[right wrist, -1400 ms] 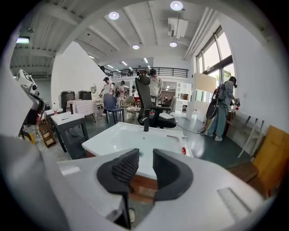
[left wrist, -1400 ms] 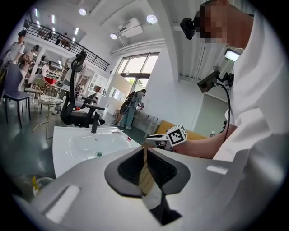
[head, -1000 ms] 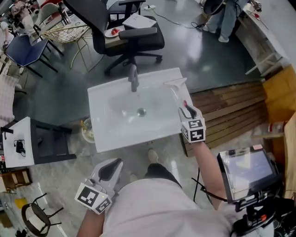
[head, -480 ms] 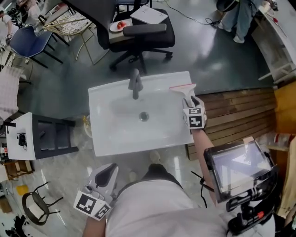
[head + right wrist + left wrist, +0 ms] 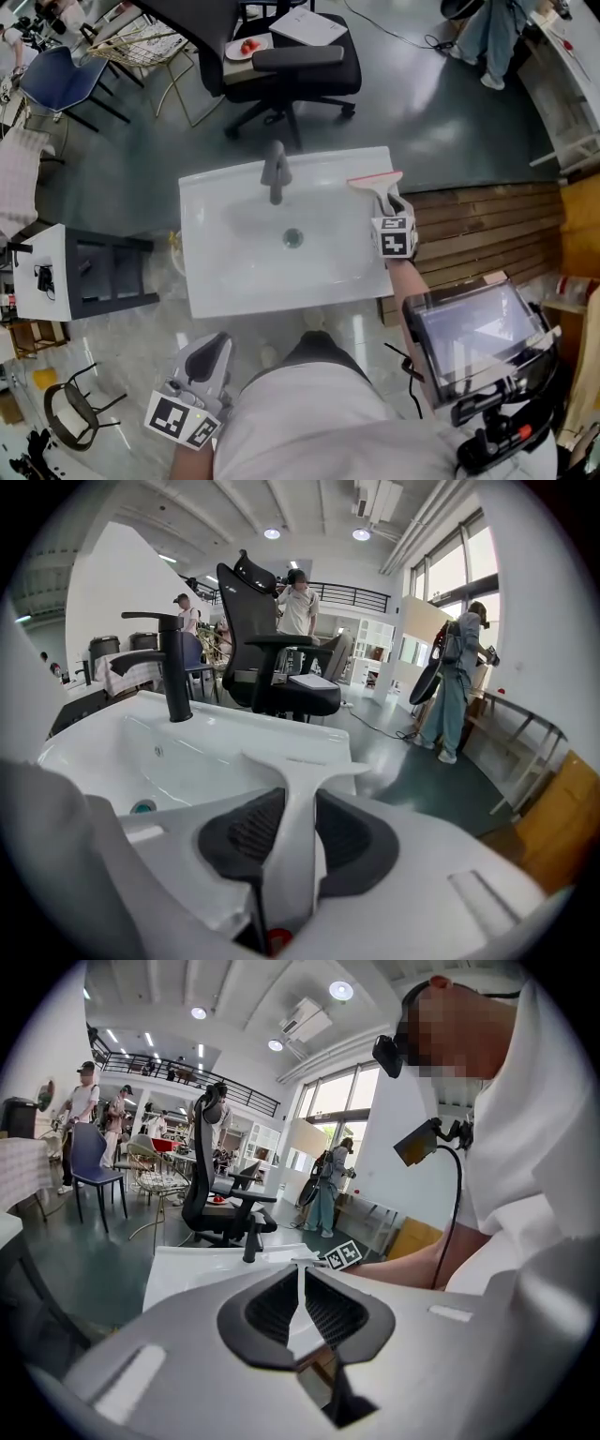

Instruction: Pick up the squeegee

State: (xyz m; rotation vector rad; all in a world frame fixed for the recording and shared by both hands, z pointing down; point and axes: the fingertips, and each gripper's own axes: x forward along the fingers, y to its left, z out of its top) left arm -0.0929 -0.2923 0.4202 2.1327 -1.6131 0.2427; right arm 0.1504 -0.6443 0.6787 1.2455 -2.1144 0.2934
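A white squeegee (image 5: 379, 185) with a red blade edge lies on the right rim of the white sink (image 5: 202, 281). My right gripper (image 5: 387, 206) sits over its handle, and the jaws have just been closing. In the right gripper view the squeegee handle (image 5: 298, 789) stands between the dark pads, which press it from both sides at the right gripper (image 5: 292, 841). My left gripper (image 5: 212, 345) hangs low in front of the sink, beside the person's body. In its own view the left gripper (image 5: 302, 1299) holds nothing, with the pads together.
A dark faucet (image 5: 275, 171) stands at the sink's back edge, with a drain (image 5: 293, 238) in the basin. A black office chair (image 5: 281, 66) is behind the sink, wooden pallets (image 5: 478, 225) to its right, and a small white stand (image 5: 42, 277) to its left.
My right gripper has slid along the sink's right rim onto the squeegee handle and closed around it. The left gripper has drifted lower and to the left in the head view.
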